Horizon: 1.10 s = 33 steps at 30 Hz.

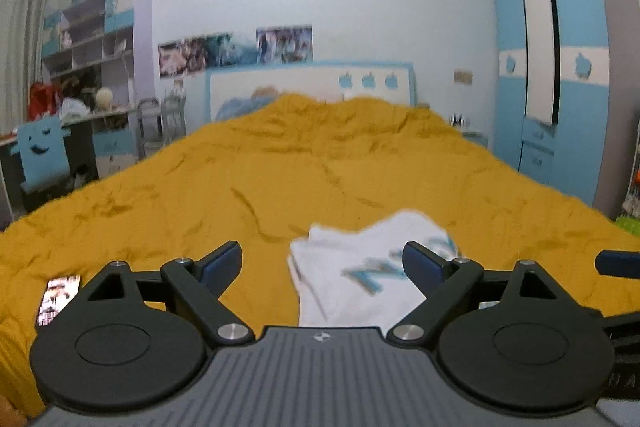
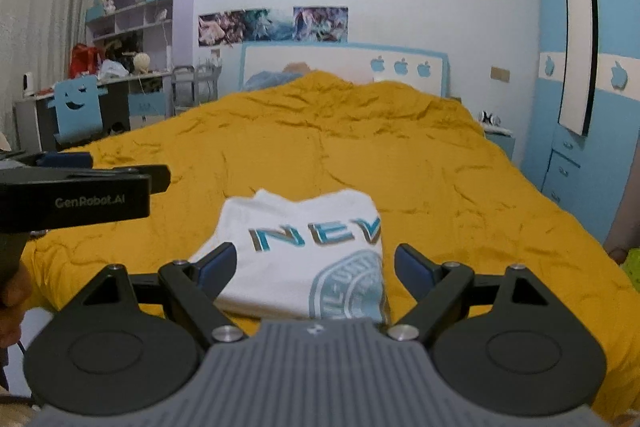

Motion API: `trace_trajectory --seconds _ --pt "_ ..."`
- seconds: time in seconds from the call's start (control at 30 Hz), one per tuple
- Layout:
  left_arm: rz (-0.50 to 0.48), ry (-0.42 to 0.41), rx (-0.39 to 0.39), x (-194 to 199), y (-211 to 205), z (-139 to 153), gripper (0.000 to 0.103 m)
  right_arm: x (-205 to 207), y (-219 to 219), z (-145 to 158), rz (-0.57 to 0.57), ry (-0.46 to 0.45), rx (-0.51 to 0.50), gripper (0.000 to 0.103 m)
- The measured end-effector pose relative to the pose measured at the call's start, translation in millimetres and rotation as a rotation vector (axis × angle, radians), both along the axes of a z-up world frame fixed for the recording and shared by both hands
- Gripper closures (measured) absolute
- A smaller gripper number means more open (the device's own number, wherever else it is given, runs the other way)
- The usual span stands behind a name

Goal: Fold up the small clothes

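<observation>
Both tools — left tool [image 1: 322, 259] and right tool [image 2: 316, 263] — hang spread wide, grasping nothing. Below them, a folded white T-shirt [image 2: 304, 251] lies near the bed's [image 2: 400, 155] foot edge.

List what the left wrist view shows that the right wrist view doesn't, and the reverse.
Left wrist only: a phone lying on the yellow bedspread at the near left, and the left gripper, jaws open and empty.

Right wrist only: the shirt's print, reading "NEV" above a round teal emblem, the right gripper, open and empty, and the other gripper's black body marked GenRobot.AI coming in from the left.

Both: the folded white shirt lying on the bedspread, the blue and white headboard, the wall posters and the blue wardrobe.
</observation>
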<state>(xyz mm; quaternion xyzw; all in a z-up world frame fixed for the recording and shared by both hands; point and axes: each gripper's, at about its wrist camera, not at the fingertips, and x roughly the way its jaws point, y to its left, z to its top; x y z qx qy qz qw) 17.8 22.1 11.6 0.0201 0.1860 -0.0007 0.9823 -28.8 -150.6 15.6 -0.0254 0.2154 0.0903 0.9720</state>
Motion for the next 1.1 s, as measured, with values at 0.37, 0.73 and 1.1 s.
trace_trajectory --seconds 0.37,0.73,1.1 --pt "-0.039 0.232 0.061 0 -11 -45 0.0 30 -4 -40 -0.082 0.231 0.04 0.021" --pt "-0.013 0.286 0.061 -2 -10 -55 0.0 30 -1 -45 -0.089 0.219 -0.011 0.021" --pt "-0.012 0.281 0.059 -3 -10 -55 0.0 30 1 -47 -0.082 0.229 -0.01 0.021"
